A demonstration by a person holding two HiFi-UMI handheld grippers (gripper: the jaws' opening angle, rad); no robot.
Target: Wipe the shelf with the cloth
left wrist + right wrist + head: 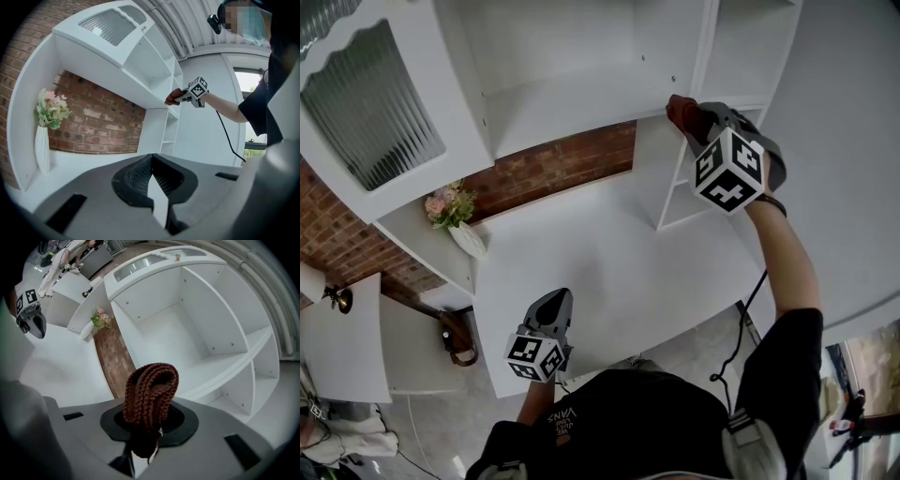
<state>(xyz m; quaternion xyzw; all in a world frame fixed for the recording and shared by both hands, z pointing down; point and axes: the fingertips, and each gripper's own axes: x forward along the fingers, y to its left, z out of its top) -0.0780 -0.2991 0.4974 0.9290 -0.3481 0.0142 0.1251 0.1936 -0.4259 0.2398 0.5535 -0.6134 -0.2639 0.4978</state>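
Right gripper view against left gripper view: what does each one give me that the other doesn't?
Only the right gripper view shows the right gripper with its jaws shut on the folded brown cloth, and the insides of the shelf compartments. Only the left gripper view shows the left gripper with its jaws together and nothing between them, and a window. Both show the flower vase, the brick wall and the white shelf.

Brick wall behind white desk
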